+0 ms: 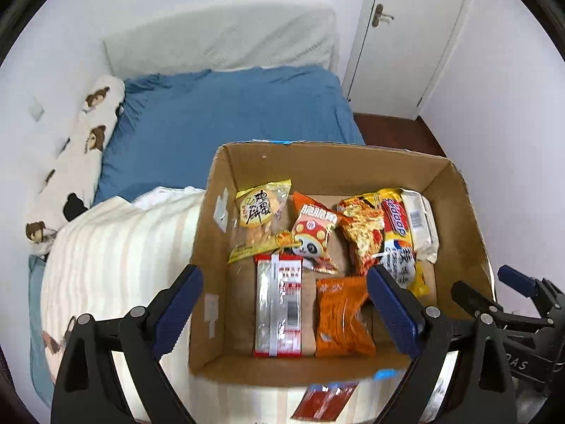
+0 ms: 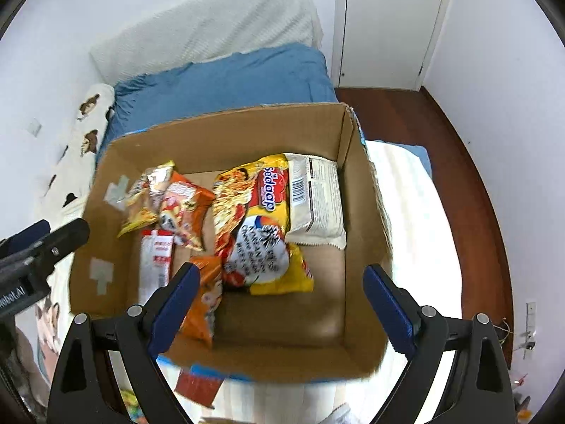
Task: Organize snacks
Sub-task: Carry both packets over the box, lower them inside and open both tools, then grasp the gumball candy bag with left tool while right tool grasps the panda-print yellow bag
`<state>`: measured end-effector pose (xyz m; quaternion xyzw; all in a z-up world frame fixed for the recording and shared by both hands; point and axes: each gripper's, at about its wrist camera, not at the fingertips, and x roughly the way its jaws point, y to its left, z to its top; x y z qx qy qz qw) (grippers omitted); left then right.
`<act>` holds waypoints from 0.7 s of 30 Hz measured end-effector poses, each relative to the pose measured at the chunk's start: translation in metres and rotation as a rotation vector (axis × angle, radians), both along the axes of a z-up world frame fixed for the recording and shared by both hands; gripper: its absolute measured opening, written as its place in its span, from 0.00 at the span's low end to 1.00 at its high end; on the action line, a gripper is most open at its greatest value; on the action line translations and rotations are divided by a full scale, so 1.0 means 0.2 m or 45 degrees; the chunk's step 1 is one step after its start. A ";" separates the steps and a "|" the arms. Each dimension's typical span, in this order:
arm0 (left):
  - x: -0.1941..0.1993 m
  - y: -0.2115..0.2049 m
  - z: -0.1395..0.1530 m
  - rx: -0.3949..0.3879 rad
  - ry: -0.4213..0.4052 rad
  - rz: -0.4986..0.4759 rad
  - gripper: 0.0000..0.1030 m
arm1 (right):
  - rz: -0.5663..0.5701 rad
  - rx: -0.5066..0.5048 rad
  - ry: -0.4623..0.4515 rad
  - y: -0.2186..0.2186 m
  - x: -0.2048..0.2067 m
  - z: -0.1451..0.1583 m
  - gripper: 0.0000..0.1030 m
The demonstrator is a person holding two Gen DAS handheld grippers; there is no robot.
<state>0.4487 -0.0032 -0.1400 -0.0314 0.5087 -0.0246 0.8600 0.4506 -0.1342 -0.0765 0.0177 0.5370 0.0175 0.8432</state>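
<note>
Box (image 1: 455,190): open cardboard, on a striped blanket (image 1: 116,247) over the bed (image 1: 226,106)
Snacks: inside the box; yellow Sedaap noodles (image 2: 272,219) beside a white pack (image 2: 317,198); panda bag (image 1: 314,236), red-silver pack (image 1: 279,304), orange pack (image 1: 340,321)
Left gripper (image 1: 284,309): jaws wide, holding nothing; above the box's near side
Right gripper (image 2: 280,307): jaws wide, holding nothing; above the box
Red packet (image 1: 325,401): on the blanket, just outside the near wall

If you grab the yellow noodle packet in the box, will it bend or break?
The yellow noodle packet looks like thin, crinkly plastic, so its edges would probably flop. The noodle block inside likely stays stiff but could crack if squeezed. It leans on the white packet, so it may slide.
</note>
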 end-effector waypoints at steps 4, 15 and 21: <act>-0.15 -0.01 0.07 0.009 -0.049 -0.004 0.92 | 0.013 0.015 -0.056 0.01 -0.14 0.09 0.93; -0.51 -0.02 0.23 -0.007 -0.135 0.009 0.92 | 0.008 0.088 -0.146 0.02 -0.50 0.26 0.94; -0.70 0.02 0.20 -0.031 -0.099 0.025 0.92 | 0.029 0.141 -0.091 0.01 -0.69 0.21 0.97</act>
